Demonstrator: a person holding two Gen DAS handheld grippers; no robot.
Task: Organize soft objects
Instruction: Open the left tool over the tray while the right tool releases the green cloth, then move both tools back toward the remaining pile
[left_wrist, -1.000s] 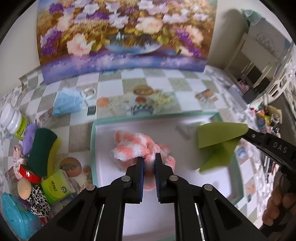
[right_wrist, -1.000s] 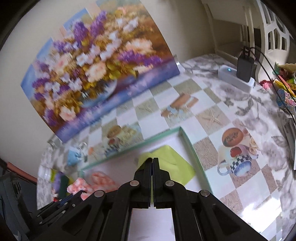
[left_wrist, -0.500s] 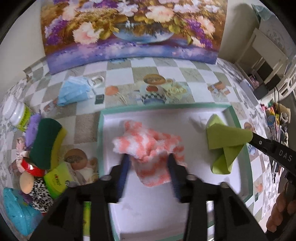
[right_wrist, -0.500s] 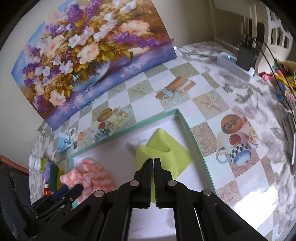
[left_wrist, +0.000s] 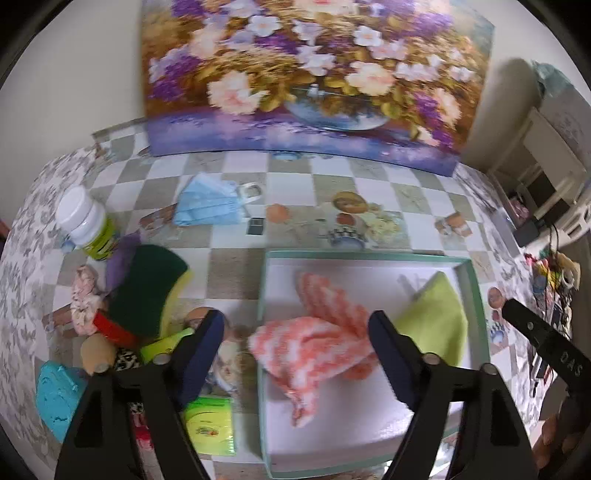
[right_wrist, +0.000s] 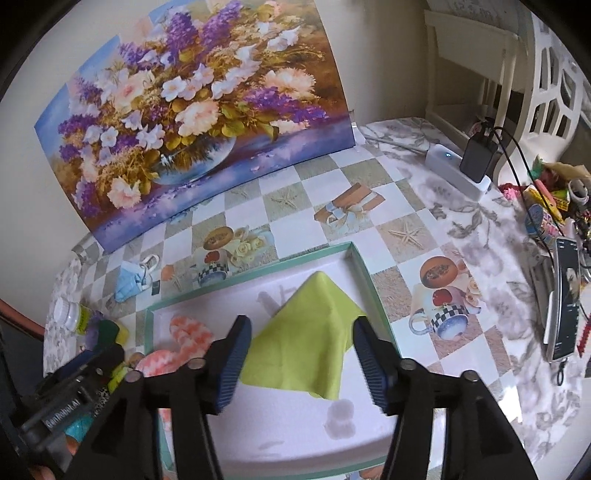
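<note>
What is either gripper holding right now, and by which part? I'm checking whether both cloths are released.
Nothing is held. The left gripper and right gripper have just opened; the pink-and-white cloth and green cloth lie free in the tray.

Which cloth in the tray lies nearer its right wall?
The green cloth: flat, smooth, in the tray's right corner. The fuzzy pink-and-white cloth lies crumpled toward the left wall.

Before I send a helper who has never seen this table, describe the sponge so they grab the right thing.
Find the teal-rimmed white tray; the clutter pile sits to its left. There the sponge leans below the white-capped bottle: a thick slab, dark green on top, yellow beneath, the only two-layered block there.
</note>
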